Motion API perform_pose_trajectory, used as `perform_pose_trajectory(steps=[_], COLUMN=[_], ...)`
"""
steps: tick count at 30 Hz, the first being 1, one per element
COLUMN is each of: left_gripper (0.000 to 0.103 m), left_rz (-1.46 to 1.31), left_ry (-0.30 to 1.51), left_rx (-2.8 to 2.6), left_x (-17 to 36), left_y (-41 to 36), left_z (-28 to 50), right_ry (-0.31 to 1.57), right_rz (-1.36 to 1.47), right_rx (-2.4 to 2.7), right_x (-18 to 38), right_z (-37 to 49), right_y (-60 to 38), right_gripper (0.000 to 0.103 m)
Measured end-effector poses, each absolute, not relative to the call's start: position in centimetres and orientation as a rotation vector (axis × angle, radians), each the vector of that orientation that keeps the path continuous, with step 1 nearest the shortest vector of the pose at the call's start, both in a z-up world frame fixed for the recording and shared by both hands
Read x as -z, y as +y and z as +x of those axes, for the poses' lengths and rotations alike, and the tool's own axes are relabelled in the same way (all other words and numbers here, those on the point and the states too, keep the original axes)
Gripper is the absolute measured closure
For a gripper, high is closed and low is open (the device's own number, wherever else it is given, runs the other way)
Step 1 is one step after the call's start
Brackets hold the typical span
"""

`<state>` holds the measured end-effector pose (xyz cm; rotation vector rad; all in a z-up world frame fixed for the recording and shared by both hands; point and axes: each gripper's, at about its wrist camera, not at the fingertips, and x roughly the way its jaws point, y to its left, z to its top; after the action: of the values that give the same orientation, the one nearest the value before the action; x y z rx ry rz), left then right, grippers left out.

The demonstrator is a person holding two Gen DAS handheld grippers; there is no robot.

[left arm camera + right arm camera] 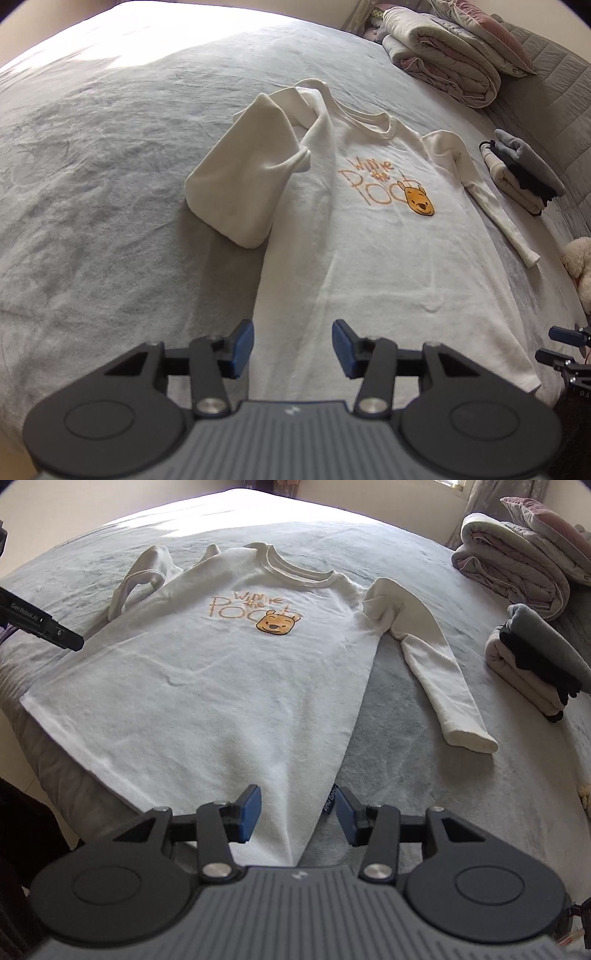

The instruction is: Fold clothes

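1. Blue rubber pads tip my left gripper [293,349], whose jaws are spread with nothing between them, hovering over the hem area of the cream shirt [369,266].
2. My right gripper [299,818] is likewise spread wide, poised above the shirt's lower corner, where a small dark side label [330,799] shows writing I cannot read.
3. That long-sleeved shirt lies front-up on the grey fleecy bed cover [92,166]; its fabric looks soft and lightly napped.
4. Orange script on the chest reads "Winnie the Pooh" beside a yellow bear-face patch [277,624].
5. One sleeve [240,177] is bunched and doubled over; the other sleeve [436,664] lies bent down alongside the body.
6. Folded clothes [535,668] are stacked near rolled quilts [517,554].
7. White lettering "GenRobot.AI" marks the black bar [33,618] at the left edge of the right wrist view.
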<state>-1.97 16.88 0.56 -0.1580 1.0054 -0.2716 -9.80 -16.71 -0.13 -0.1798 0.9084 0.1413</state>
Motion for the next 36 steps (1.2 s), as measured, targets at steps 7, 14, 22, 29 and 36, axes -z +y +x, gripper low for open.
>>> perform_pose_trajectory(steps=[7,14,22,29,36], left_gripper=[0.041,0.041,0.074,0.098,0.099], left_rz=[-0.168,-0.185,-0.189,-0.069,-0.006], left_ry=[0.954,0.913,0.859,0.797,0.738], left_rx=[0.19,0.092,-0.017,-0.082,-0.175], left_x=[-1.6,-0.5,0.7,0.8,-0.7], left_y=[17.5,17.6,17.8,17.6,19.0], left_z=[1.8,5.6,9.6,12.5,15.5], right_ry=[0.92,0.913,0.908,0.913,0.893], right_rz=[-0.088,-0.006,0.051,0.074,0.123], right_rx=[-0.116,-0.112,-0.108,-0.095,-0.071], right_x=[0.5,0.6,1.3,2.5,3.2], right_z=[-7.3,-4.4,0.1,3.1,4.2], right_y=[-18.0,-18.6,-19.1,-20.4,-22.1], right_gripper=[0.055,0.055,0.055,0.053,0.053])
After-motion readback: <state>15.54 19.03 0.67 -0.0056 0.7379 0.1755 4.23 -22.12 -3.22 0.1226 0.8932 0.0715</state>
